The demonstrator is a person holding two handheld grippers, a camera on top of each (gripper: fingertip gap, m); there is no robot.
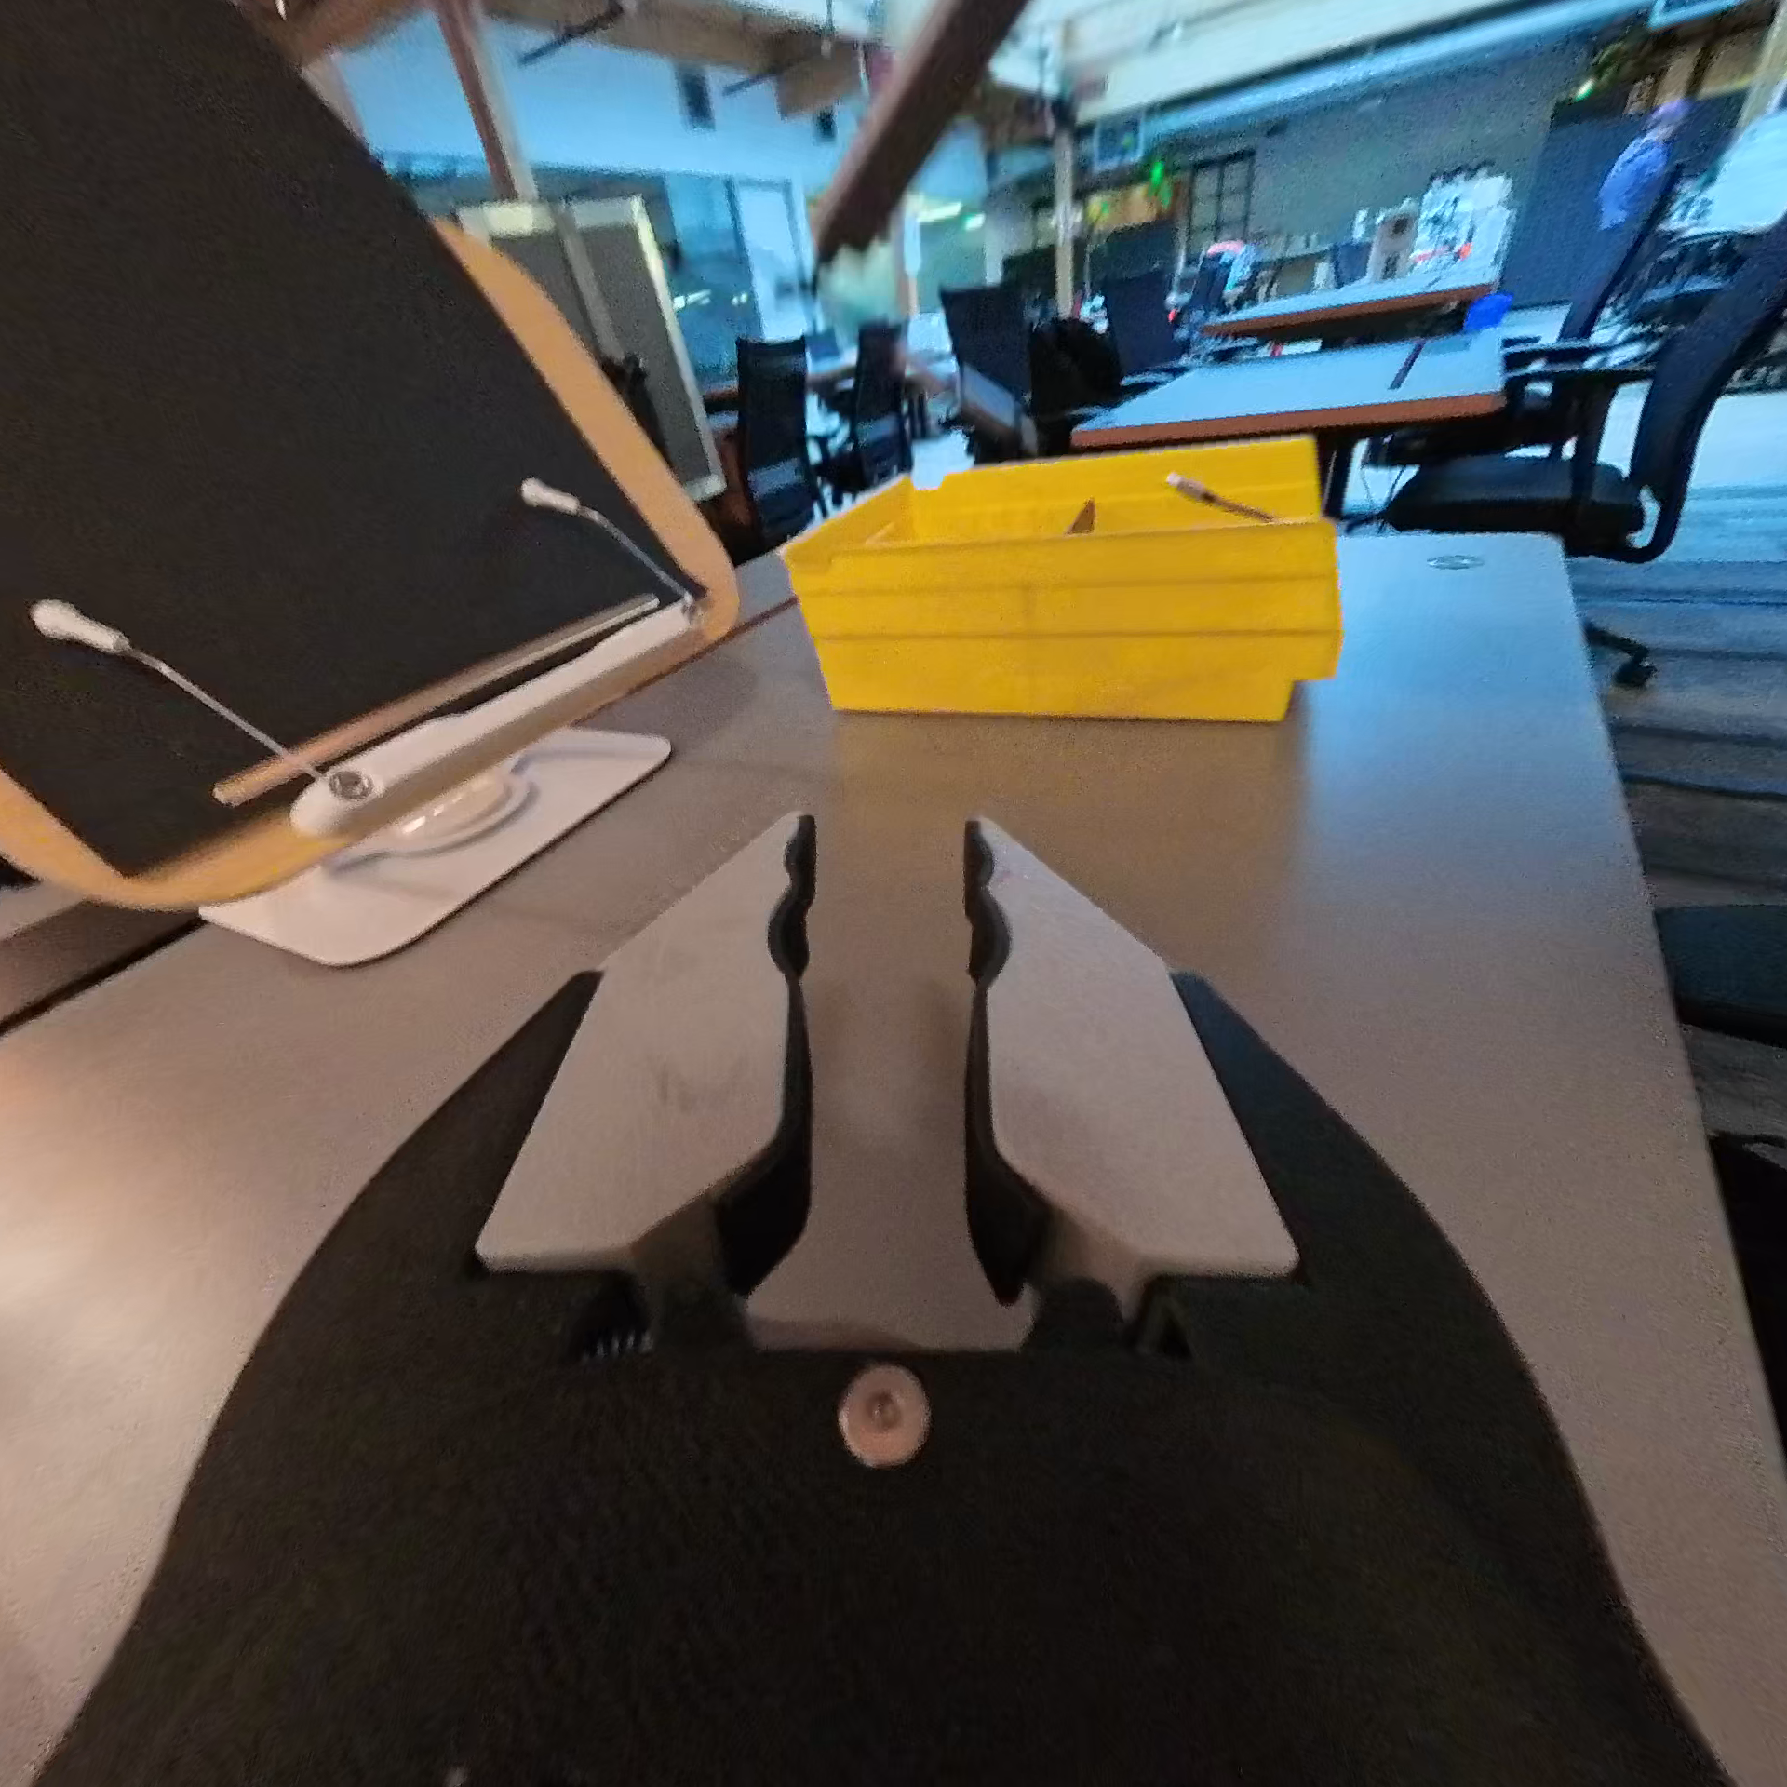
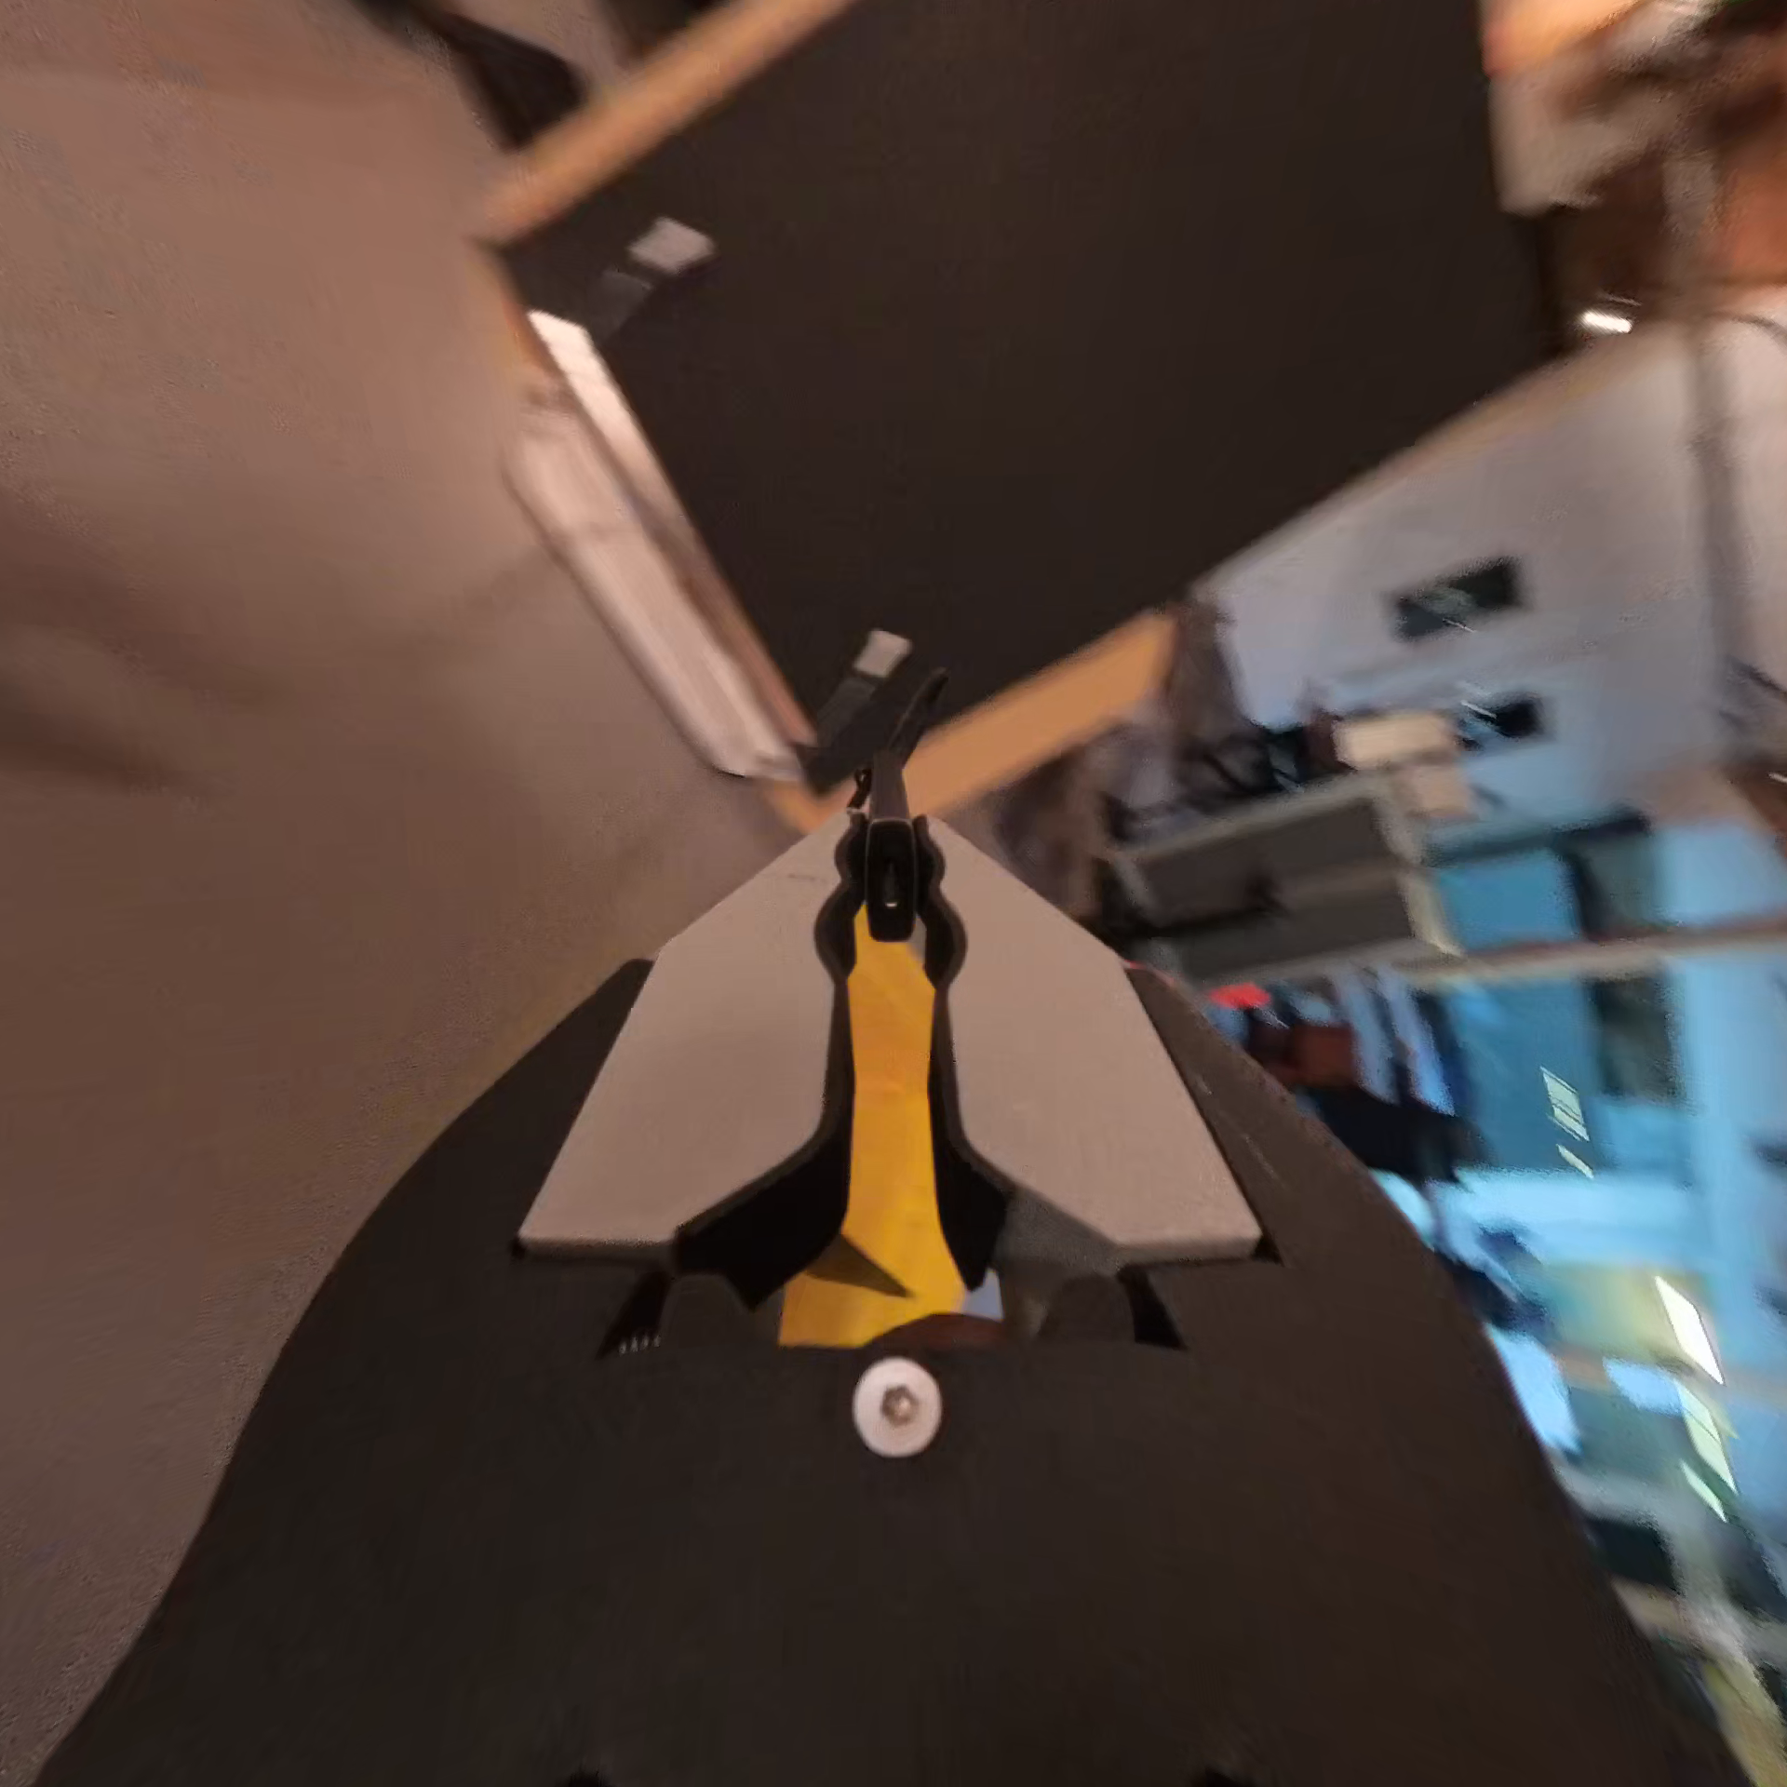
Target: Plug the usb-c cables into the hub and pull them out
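Observation:
In the right wrist view my right gripper is shut on a black usb-c plug. Its black cable runs up past the fingertips. Yellow shows through the gap behind the fingers. This view is tilted and blurred. In the left wrist view my left gripper is open and empty, low over the grey table. A yellow bin stands ahead of it, with a thin cable end sticking out over its rim. I cannot make out a hub in either view.
A black board with a wooden rim leans on a white stand at the left, with two white-tipped metal clips. The board also shows in the right wrist view. Office chairs, desks and a distant person are beyond the table. The tips of one gripper are about 25 centimeters away from the tips of the other.

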